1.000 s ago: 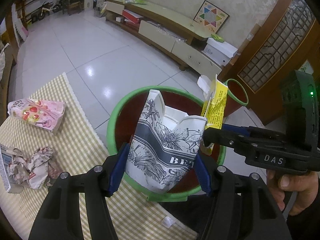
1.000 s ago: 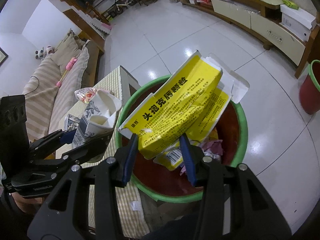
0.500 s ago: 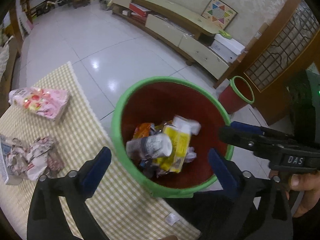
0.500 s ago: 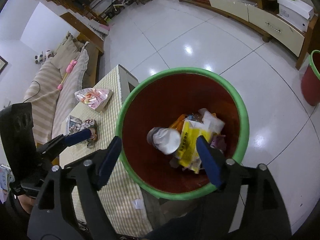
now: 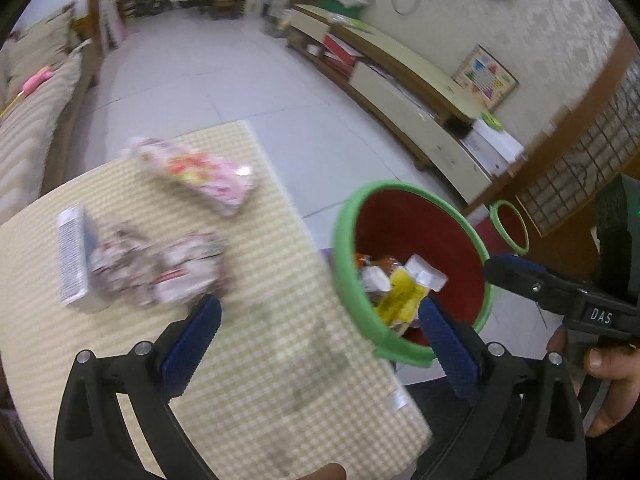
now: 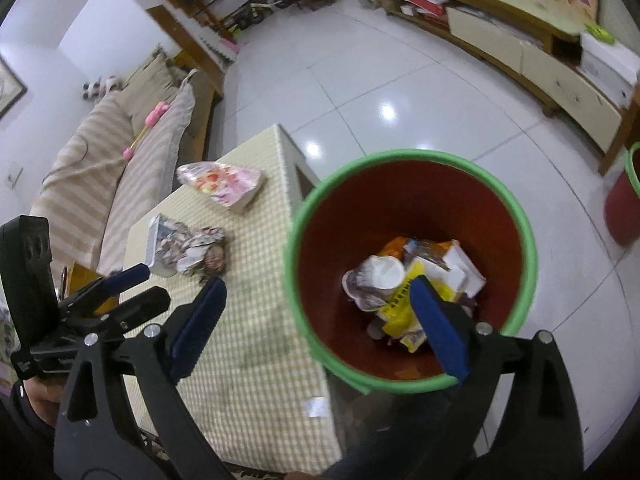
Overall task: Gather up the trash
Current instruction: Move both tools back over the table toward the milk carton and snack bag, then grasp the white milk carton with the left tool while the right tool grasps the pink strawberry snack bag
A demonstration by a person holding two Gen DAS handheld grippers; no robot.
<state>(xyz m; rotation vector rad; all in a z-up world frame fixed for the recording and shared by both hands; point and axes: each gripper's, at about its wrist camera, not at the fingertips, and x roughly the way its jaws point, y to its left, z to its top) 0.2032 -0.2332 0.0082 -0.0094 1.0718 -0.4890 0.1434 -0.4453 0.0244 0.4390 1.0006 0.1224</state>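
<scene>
Green-rimmed bin (image 6: 412, 272): now holds the paper cup (image 6: 380, 276) and yellow box (image 6: 404, 300) just dropped.
Left gripper (image 5: 316, 320): wide, empty, swung tablewards.
Right gripper (image 6: 320, 320): wide, empty.
Next: probably crumpled wrappers (image 5: 160, 268), blurry though; pink pack (image 6: 224, 184) too.

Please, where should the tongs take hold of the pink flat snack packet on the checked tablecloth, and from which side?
The pink flat snack packet lies flat on the checked tablecloth, alone, apart from the crumpled paper wad. Probably come from above with the open left tongs, pads across its narrow width near the middle: the flat pose leaves only its thin side edges to pinch.
</scene>
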